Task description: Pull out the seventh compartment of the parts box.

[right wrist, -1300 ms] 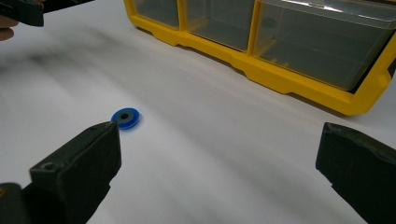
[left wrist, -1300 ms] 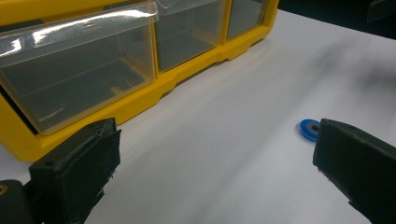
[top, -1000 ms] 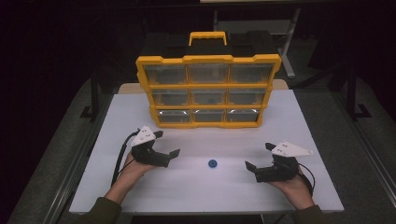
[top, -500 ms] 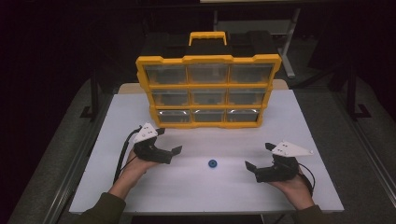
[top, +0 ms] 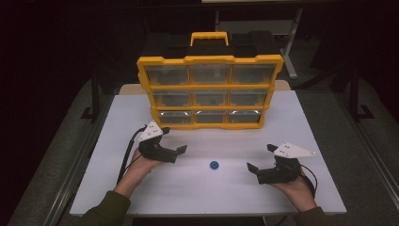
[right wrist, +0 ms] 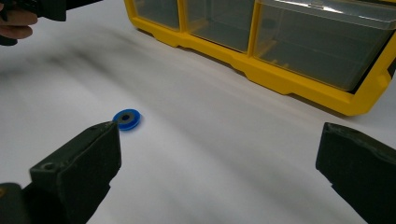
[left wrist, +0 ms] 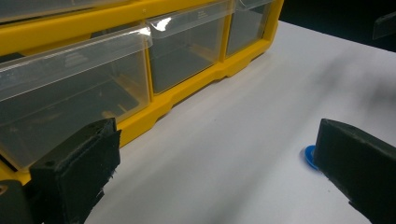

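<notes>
Darkness surrounds a white table (top: pixel 141 117) on which a yellow drawer cabinet (top: pixel 210 60) stands upright at the far side, its nine clear drawers facing the person. Two forearms come in from the near edge, each hand wrapped around a gripper from beneath. The left gripper (top: pixel 178 154) sits just off the cabinet's lower left corner, held low over the tabletop with the hand palm-up under it, its grey plate on top and its cable trailing back toward the sleeve; it points rightward and a little toward the near edge. Its jaws stand wide apart with nothing between them. In the left gripper view the cabinet's bottom row of drawers runs beside and ahead of the left-hand jaw, while a small blue ring (left wrist: pixel 309 155) lies on the table, partly hidden behind the tip of the right-hand jaw. The right gripper (top: pixel 260 163) rests nearer the table's front right, cradled in a hand whose wrist bends inward so that the tool points leftward toward the middle of the table. Its jaws are likewise spread wide and grip nothing. In the right gripper view the ring lies flat just beyond the tip of the left-hand jaw, dark at its centre, with the cabinet's lower right corner ahead of the right-hand jaw. Seen from above, the ring lies between the two grippers, apart from both.
</notes>
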### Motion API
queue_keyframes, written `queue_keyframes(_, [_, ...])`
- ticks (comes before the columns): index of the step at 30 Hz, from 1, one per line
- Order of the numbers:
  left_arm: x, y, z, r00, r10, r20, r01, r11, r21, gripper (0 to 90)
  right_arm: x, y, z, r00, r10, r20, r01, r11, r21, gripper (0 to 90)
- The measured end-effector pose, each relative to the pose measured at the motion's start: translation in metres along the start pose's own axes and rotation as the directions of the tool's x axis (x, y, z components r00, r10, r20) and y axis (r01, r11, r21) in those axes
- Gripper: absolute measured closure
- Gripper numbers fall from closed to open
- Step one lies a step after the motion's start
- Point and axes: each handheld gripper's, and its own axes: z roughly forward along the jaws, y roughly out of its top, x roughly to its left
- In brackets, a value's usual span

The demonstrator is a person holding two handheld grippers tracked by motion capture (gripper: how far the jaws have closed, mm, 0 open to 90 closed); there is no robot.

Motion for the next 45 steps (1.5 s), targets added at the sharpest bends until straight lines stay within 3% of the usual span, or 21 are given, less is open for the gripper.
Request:
queue_keyframes(15, [-0.003, 0.007, 0.011, 0.9999, 0.014, 0.009, -0.014, 0.9999, -0.008, 0.1, -0.001, 0.0, 0.0, 1.0, -0.001, -0.001, 0.001, 1.0, 0.0, 0.0])
queue_keyframes(30, [-0.005, 0.007, 0.022, 0.9999, -0.004, 0.013, 0.005, 0.9996, -0.028, 0.1, 0.0, -0.001, 0.001, 1.0, -0.001, -0.005, 0.001, 1.0, 0.009, 0.0])
queue_keyframes(45, [-0.002, 0.006, 0.025, 0.9999, 0.007, 0.009, -0.007, 0.9987, -0.051, 0.1, -0.001, -0.005, 0.005, 0.9998, 0.001, -0.018, -0.001, 1.0, 0.016, 0.0])
